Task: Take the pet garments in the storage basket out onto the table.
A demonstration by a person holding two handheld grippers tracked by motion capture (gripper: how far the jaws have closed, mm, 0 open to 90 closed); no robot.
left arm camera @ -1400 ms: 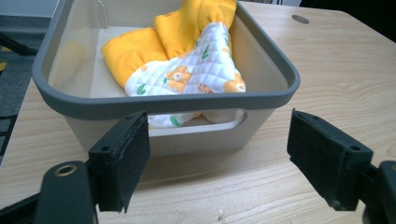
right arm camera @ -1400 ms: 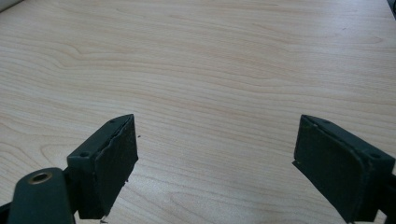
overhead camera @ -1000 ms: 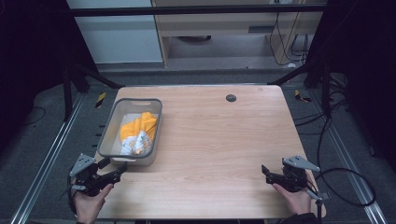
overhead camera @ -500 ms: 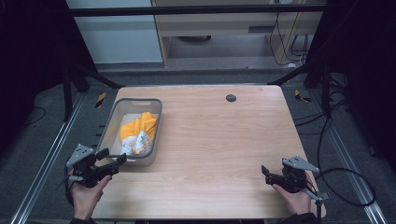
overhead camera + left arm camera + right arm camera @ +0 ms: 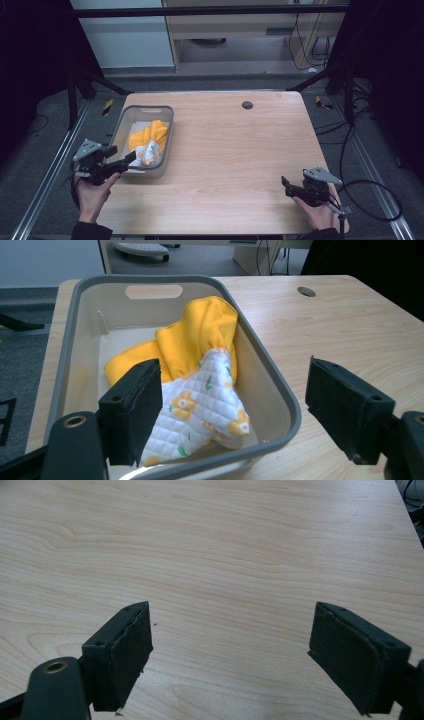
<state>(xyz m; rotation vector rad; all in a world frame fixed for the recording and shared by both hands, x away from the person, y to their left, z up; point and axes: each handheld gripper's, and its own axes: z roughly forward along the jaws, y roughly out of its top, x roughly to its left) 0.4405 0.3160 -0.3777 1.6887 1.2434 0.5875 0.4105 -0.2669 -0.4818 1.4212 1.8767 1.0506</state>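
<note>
A grey plastic bin (image 5: 122, 131) (image 5: 280, 390) stands on the left part of the wooden table (image 5: 235, 145). Inside it lies a bundle of cloth (image 5: 146, 141): plain yellow fabric (image 5: 200, 337) and a white quilted piece with yellow flowers (image 5: 200, 405). My left gripper (image 5: 131, 158) (image 5: 235, 415) is open and raised at the bin's near end, its jaws straddling the near right corner, one over the cloth and one outside the wall. My right gripper (image 5: 285, 183) (image 5: 230, 655) is open near the table's front right, with bare wood between its jaws.
A small dark round hole (image 5: 247, 105) (image 5: 306, 291) sits in the table near the far edge. Metal frame rails (image 5: 45, 185) run along both sides below the table. A black cable (image 5: 370, 210) loops on the floor at the right.
My left gripper has risen from the table's front left corner and moved forward and to the right, up to the bin's near end. The right gripper has stayed still.
</note>
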